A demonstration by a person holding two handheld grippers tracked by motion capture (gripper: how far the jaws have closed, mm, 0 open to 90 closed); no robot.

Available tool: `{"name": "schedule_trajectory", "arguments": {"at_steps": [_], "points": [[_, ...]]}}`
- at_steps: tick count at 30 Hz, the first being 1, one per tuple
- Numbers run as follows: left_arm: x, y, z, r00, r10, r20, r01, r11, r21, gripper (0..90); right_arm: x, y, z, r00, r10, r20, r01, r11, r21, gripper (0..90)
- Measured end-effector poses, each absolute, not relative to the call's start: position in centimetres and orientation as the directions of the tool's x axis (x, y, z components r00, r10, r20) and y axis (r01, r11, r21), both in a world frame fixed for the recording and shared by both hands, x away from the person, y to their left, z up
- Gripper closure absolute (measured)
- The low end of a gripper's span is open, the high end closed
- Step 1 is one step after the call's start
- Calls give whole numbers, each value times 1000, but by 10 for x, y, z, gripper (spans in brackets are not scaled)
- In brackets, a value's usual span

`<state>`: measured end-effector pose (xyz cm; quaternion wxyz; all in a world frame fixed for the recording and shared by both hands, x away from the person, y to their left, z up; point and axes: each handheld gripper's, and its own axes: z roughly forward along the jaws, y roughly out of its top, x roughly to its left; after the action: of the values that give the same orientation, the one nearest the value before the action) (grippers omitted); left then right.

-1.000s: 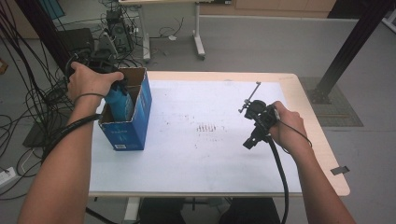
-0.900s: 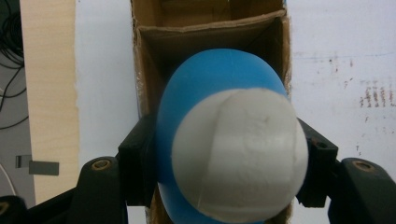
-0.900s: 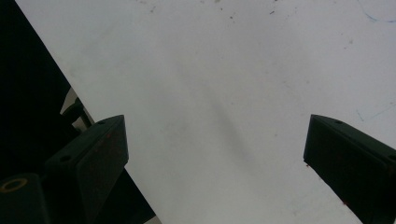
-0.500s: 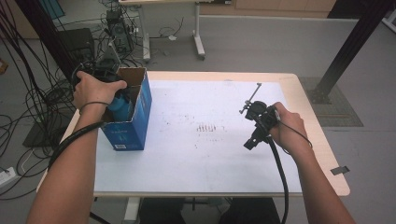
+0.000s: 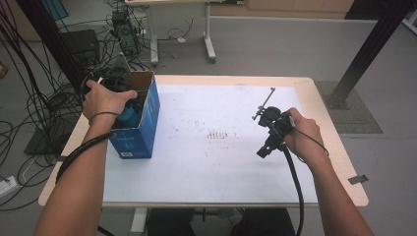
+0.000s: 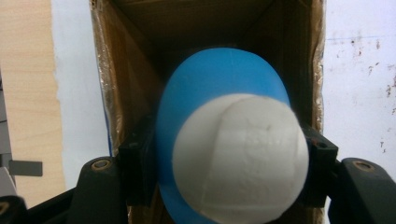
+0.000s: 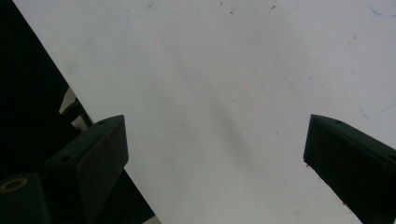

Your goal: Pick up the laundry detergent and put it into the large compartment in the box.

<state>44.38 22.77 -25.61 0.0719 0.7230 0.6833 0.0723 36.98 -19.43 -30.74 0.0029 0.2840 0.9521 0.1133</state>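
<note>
A blue object with a white rounded end (image 6: 233, 158) sits between the jaws of my left gripper (image 6: 229, 156), which is shut on its sides. It hangs in the open top of a blue cardboard box (image 5: 142, 130) at the table's left; the brown inner walls of the box (image 6: 121, 79) surround it. In the high view a hand covers my left gripper (image 5: 123, 105), and a patch of the blue object (image 5: 129, 116) shows below it. My right gripper (image 5: 264, 150) hovers over the white table sheet at the right. In its own view my right gripper (image 7: 215, 154) is open with nothing between its jaws.
The white sheet (image 5: 221, 147) covers most of the wooden table (image 5: 339, 162). A thin metal rod (image 5: 265, 101) sticks out from the right gripper toward the back. Cables and equipment (image 5: 118, 29) lie on the floor beyond the table's far left corner.
The left hand has shifted a little over the box and the blue object shows lower inside it. The right gripper has barely moved.
</note>
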Motion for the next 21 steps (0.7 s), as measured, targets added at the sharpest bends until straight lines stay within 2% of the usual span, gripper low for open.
{"name": "schedule_trajectory", "arguments": {"at_steps": [21], "points": [[444, 229, -268, 54, 998, 16, 981, -56, 185, 375, 370, -194, -309, -838, 542, 63, 542, 812, 216, 63]]}}
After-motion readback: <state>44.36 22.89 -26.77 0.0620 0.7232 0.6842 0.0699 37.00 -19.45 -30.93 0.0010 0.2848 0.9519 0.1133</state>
